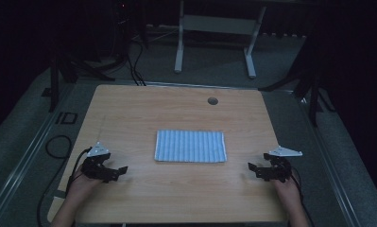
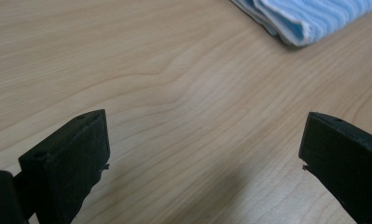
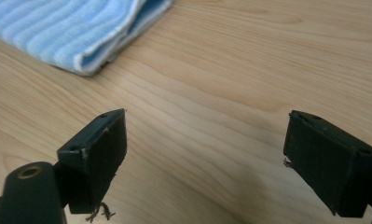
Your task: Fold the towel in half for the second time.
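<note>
At the left of the tabletop (image 1: 129, 109), near its front edge, the left gripper (image 1: 122, 171) is held low over the bare wood, angled inward towards the middle. Its fingers (image 2: 72, 161) are spread wide in the left gripper view, and nothing is held between them.

At the centre, a folded towel (image 1: 190, 146), pale blue with fine white stripes, is laid flat. Its long axis runs left to right, parallel to the front edge; the stripes run across it, front to back. Layered folded edges are seen at its near corners in both gripper views. It lies well apart from either gripper.

At the right, the right gripper (image 1: 251, 168) is held likewise low near the front edge, pointed inward towards the towel. Its fingers (image 3: 97, 154) are also wide apart, with nothing grasped.

Step in hand, as judged: the start of an approach to the towel, no contact yet made. The next move is judged to call for each gripper to be carried inward and forward to a near corner of the towel, with the fingers lowered around the layered edge before being closed.
</note>
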A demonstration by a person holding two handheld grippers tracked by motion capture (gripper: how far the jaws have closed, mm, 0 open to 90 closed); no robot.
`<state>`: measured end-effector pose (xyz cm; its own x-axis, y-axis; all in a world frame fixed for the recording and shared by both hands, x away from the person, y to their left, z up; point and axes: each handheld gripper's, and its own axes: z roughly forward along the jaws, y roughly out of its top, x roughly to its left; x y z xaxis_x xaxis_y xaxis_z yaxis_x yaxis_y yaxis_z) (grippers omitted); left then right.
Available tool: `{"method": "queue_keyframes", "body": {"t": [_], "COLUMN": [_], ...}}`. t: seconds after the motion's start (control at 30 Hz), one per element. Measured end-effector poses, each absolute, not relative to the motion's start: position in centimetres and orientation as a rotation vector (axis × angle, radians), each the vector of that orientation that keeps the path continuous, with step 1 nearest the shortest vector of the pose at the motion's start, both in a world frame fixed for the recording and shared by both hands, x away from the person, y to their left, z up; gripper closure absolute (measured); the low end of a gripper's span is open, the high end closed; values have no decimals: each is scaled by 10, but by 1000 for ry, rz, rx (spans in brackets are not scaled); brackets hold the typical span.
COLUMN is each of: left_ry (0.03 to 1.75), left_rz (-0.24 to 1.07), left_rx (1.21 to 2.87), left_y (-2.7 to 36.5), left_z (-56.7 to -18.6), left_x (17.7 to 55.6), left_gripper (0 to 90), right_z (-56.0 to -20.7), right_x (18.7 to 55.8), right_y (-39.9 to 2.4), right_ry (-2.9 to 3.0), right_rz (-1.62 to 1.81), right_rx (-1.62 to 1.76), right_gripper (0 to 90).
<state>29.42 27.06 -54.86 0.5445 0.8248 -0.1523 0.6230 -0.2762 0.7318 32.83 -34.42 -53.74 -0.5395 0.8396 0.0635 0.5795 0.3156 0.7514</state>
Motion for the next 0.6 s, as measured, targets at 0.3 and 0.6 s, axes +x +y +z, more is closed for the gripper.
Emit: {"method": "queue_keyframes", "body": {"t": [0.3,0.6], "left_ry": [1236,1232], "left_rz": [375,379], "left_rx": [1922,1919], "left_y": [285,283], "left_z": [-553,-554], "left_x": [284,283], "left_gripper": [17,17], "right_z": [-535,-537], "right_x": [320,320], "right_y": [-360,-359], "right_ry": [2162,2160], "right_rz": [1093,1078], "right_rx": [1321,1305], "right_gripper": [132,133]}}
